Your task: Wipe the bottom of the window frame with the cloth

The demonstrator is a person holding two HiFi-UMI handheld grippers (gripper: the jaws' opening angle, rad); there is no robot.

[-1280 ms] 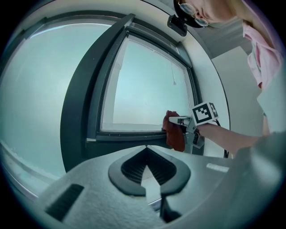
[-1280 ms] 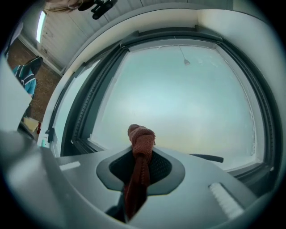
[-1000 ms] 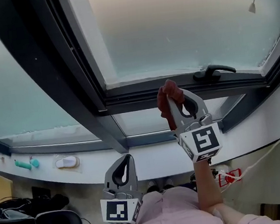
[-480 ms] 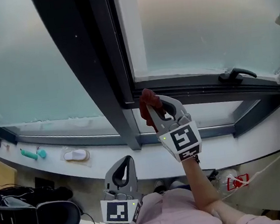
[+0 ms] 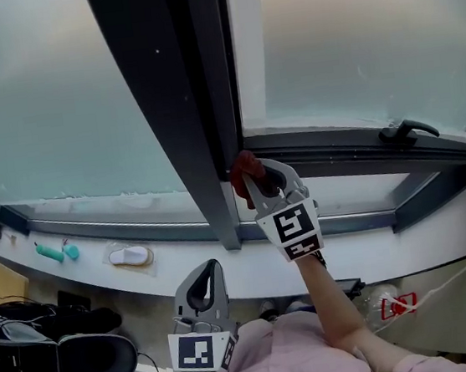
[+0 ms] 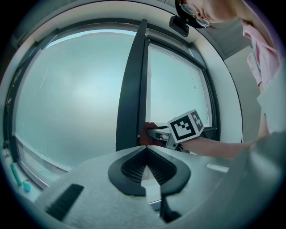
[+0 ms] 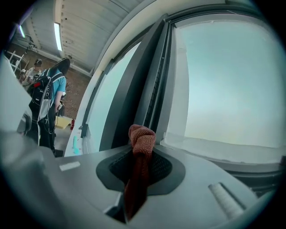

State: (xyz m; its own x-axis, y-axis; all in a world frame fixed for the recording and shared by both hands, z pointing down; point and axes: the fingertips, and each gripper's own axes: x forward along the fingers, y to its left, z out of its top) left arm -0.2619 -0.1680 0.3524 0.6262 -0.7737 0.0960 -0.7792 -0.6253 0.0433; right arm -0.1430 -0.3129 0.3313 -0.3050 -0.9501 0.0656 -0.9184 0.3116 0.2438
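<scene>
Jaws of my right gripper pinch red cloth; wad at left end of window frame bottom, by upright; left gripper jaws pressed together, empty, well below frame; step, I judge: wiping; next needs steady press, slide along frame toward handle.

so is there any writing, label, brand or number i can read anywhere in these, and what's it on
No text reads clearly in any view.
marker cube on the right gripper: black and white square pattern only, no letters.
marker cube on the left gripper: the same, pattern only.
red and white tag, lower right of the head view: too small to read.
pale sticker on the right gripper's body: blurred, nothing legible.
</scene>
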